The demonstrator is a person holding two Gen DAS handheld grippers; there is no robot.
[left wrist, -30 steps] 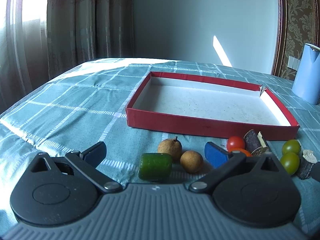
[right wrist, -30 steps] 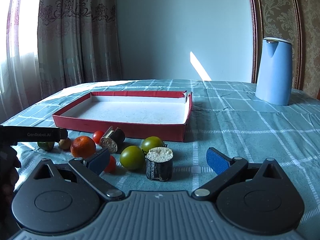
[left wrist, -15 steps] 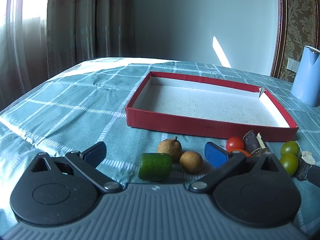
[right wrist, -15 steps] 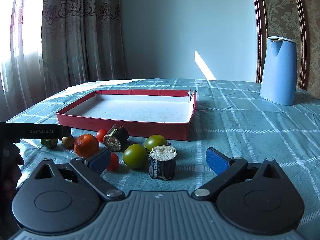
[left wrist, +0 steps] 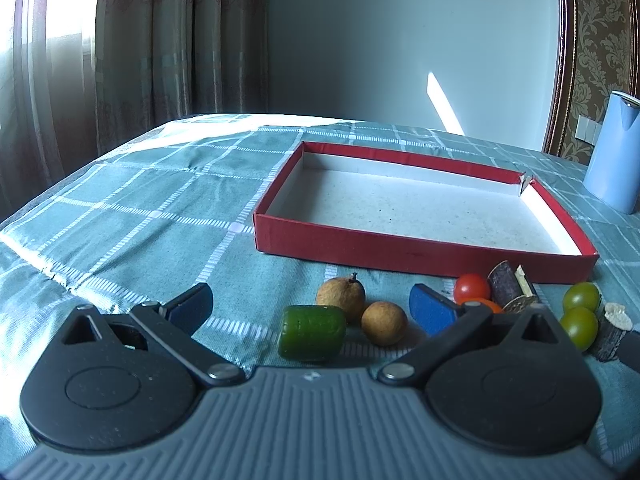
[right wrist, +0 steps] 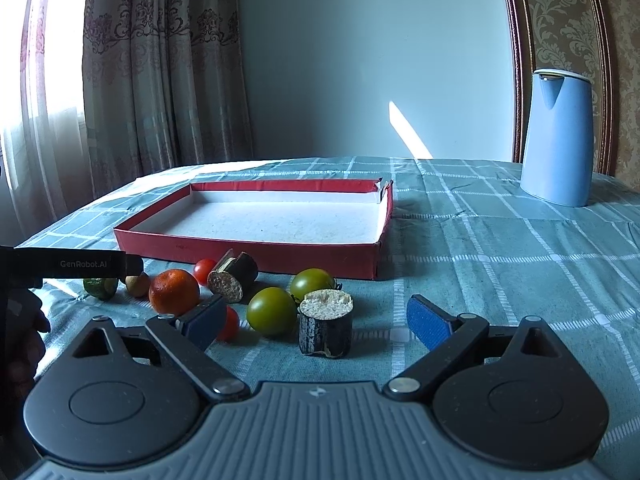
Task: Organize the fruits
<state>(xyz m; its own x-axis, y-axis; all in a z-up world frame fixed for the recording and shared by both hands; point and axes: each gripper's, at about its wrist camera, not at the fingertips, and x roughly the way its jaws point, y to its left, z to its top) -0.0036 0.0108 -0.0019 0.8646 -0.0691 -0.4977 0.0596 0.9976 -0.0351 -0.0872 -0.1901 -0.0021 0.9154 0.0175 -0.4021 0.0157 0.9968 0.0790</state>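
Observation:
A shallow red tray (left wrist: pixel 420 250) (right wrist: pixel 248 250) lies on the checked cloth with nothing in it. In front of it lie a green cucumber chunk (left wrist: pixel 312 332), two brown longans (left wrist: pixel 341 298) (left wrist: pixel 384 323), a red cherry tomato (left wrist: pixel 472 288), an orange (right wrist: pixel 174 292), two green tomatoes (right wrist: pixel 271 311) (right wrist: pixel 313 284) and two dark sugarcane pieces (right wrist: pixel 326 328) (right wrist: pixel 233 276). My left gripper (left wrist: pixel 310 308) is open and empty, low over the cloth, with the cucumber chunk and longans between its fingers. My right gripper (right wrist: pixel 316 320) is open and empty, with a green tomato and a cane piece between its fingers.
A light blue kettle (right wrist: pixel 558 138) (left wrist: pixel 616 152) stands at the back right of the table. Curtains hang at the left behind the table. The left gripper's body (right wrist: pixel 72 266) shows at the left edge of the right wrist view, over the cucumber chunk.
Both views have shifted slightly: the fruits and tray sit a little further right and lower for the right gripper, the left barely moved. Both grippers stay open.

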